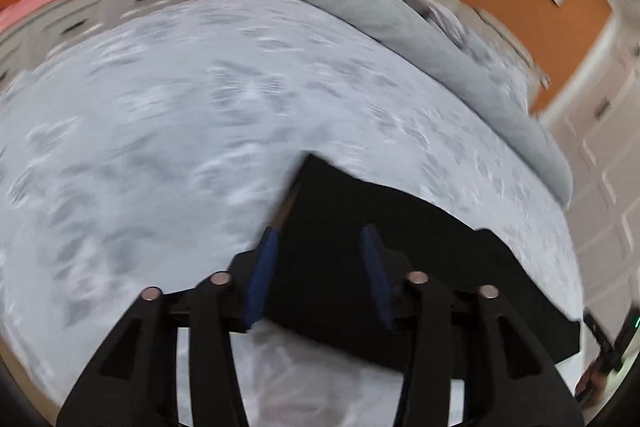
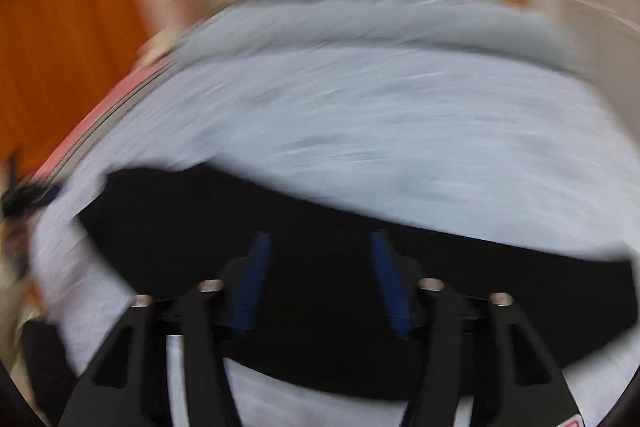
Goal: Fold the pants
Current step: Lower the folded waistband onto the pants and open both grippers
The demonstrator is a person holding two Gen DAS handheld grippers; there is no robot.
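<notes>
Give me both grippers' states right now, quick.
Left gripper: open, holding nothing, black pants lying below.
Right gripper: open, holding nothing, above the pants.

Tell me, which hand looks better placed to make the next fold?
Probably the left. Its gripper sits open above a clear corner of the black pants. The right gripper faces the long middle edge, and its view is blurrier.

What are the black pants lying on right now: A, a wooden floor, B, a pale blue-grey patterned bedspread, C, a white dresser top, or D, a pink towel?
B: in the left wrist view the black pants lie flat on the pale patterned bedspread, which shows on all sides of the dark cloth, with a grey duvet bunched further back.
</notes>
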